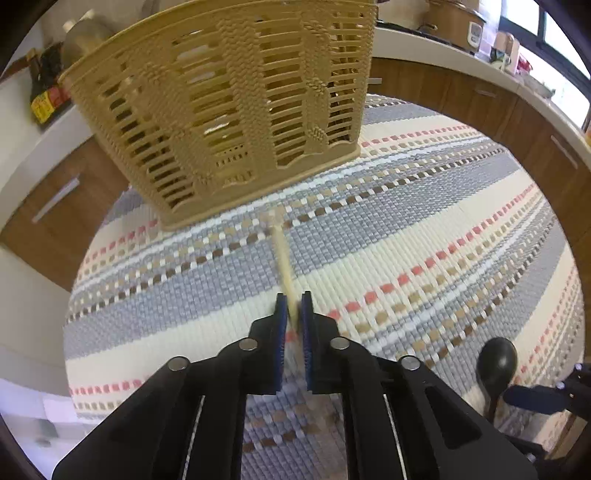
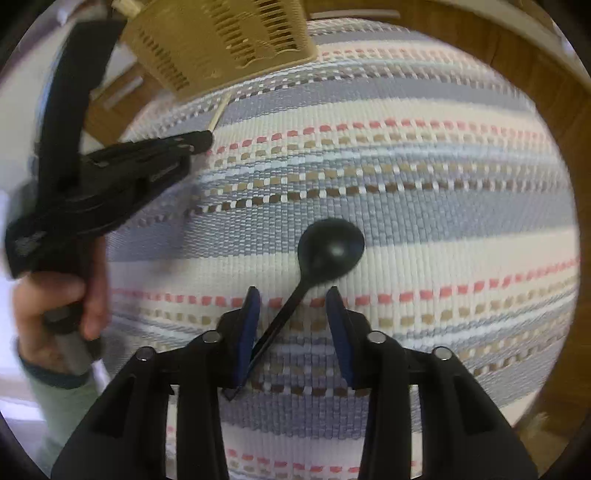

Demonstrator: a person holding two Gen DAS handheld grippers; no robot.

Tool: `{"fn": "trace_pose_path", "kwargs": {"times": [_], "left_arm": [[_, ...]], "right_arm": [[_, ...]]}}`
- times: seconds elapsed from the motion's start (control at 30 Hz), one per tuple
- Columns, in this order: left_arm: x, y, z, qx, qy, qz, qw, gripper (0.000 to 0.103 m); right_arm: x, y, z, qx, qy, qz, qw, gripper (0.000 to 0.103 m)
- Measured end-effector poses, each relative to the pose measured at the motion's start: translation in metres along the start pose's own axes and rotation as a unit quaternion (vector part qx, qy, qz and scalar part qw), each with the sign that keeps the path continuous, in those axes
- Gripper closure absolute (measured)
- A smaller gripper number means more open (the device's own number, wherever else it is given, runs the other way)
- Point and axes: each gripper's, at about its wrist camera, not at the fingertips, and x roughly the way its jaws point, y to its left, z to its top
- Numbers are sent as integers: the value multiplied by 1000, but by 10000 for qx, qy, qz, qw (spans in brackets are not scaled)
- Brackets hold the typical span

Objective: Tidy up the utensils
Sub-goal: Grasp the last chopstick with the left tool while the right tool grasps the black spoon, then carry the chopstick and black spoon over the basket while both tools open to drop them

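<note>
My left gripper (image 1: 293, 306) is shut on a pale wooden stick, likely chopsticks (image 1: 283, 258), whose far end points at the foot of a tan slatted utensil basket (image 1: 229, 103). The basket stands on a striped woven mat (image 1: 424, 229). In the right wrist view my right gripper (image 2: 293, 295) is open, its blue pads on either side of the handle of a black spoon (image 2: 328, 247) lying on the mat. The left gripper (image 2: 201, 142), its stick (image 2: 218, 110) and the basket (image 2: 221, 40) also show there at upper left. The spoon (image 1: 496, 360) shows at lower right in the left wrist view.
The round table (image 2: 461, 206) under the mat is ringed by wooden cabinets (image 1: 480, 99) with a white counter (image 1: 424, 48). Bottles (image 1: 44, 96) stand at the far left and an appliance (image 1: 458, 22) at the far right of the counter.
</note>
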Motion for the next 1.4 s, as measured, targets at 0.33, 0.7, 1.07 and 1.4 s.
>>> {"fn": "trace_pose_path", "kwargs": {"times": [0.33,0.7,1.07,1.4], "left_arm": [[-40,65,-51,-920,115,-539,9942,99],[-29,80,-41,-775,489,-649,9937,67],[-23,52,-36,202,542,-71,9983,93],[-86,65,-23,-158,-808,-479,9954,99]], "right_arm": [[-2,13,7,-1301,-16,-460,9904,99],[1,-32,27,-699,460,435,9955,89],[17,12,29,-1190,425,-97,9919,97],[-27,24,37,-1539,-623,389,9854,98]]}}
